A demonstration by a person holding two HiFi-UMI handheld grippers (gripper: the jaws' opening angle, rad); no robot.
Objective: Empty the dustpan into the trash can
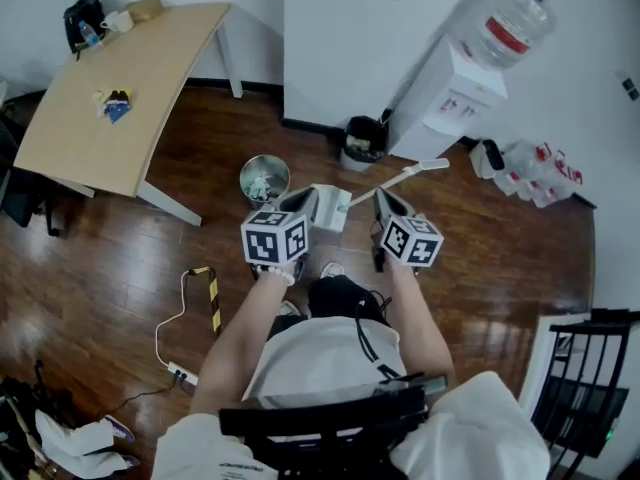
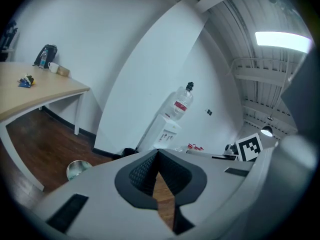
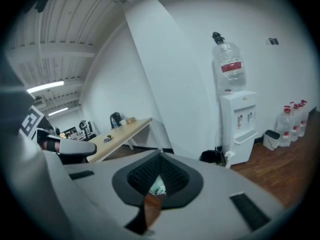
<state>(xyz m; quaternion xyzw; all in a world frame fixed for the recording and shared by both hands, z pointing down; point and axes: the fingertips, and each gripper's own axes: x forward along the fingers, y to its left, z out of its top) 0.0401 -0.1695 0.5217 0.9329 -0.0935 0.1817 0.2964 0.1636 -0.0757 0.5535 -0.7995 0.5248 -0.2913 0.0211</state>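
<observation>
Black chair back (image 1: 330, 418) and the person's pale clothing fill the bottom of the head view, with both forearms reaching forward over a glossy dark wood plank floor (image 1: 100, 268). Left gripper (image 2: 159, 153) is clenched on nothing: its dark, cross-hatched pads meet at the tip inside smooth grey shells, and only floor shows through the gap lower down. Right gripper (image 3: 160, 154) is likewise closed and empty. Between their tips in the head view sits the white, boxy dustpan (image 1: 330, 208), its long thin handle slanting toward the water dispenser (image 1: 465, 93); neither claw grips it. Just beside it, ahead of the left gripper, stands the round shiny metal trash can (image 1: 241, 180) with pale litter inside. A small black bin (image 1: 365, 133) sits at the foot of the dispenser, which is white, blocky and topped by a clear upturned bottle (image 1: 510, 23). Several clear jugs (image 1: 545, 173) cluster by the wall to its right. A curved, light wood table (image 1: 150, 58) on white legs stands well to the left. A white cable and power strip (image 1: 180, 371) and a yellow-and-black striped piece (image 1: 213, 303) lie on the floor near the person's left.
</observation>
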